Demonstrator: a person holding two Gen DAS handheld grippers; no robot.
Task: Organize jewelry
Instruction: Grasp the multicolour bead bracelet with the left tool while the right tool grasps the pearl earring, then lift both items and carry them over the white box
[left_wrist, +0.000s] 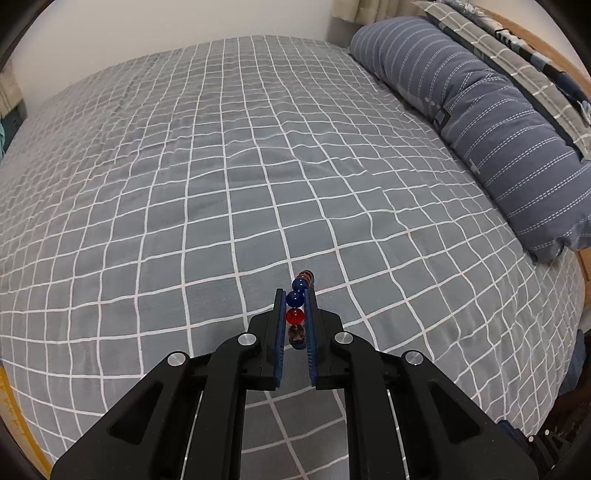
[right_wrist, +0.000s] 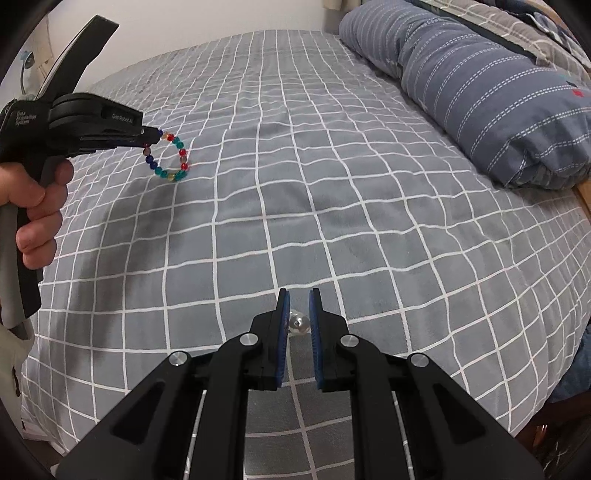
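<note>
My left gripper (left_wrist: 294, 295) is shut on a multicoloured bead bracelet (left_wrist: 297, 299); blue, red and brown beads sit between its blue pads. In the right wrist view the left gripper (right_wrist: 157, 134) holds that bracelet (right_wrist: 169, 157) as a hanging loop above the grey checked bedspread (right_wrist: 295, 184), at the left. My right gripper (right_wrist: 298, 295) is shut on a clear glassy bead (right_wrist: 297, 322) between its pads; what the bead belongs to is hidden.
A blue striped bolster pillow (left_wrist: 480, 122) lies along the right side of the bed, also in the right wrist view (right_wrist: 498, 92). Behind it are a grey pillow (left_wrist: 517, 48) and a wooden headboard. A white wall is at the far end.
</note>
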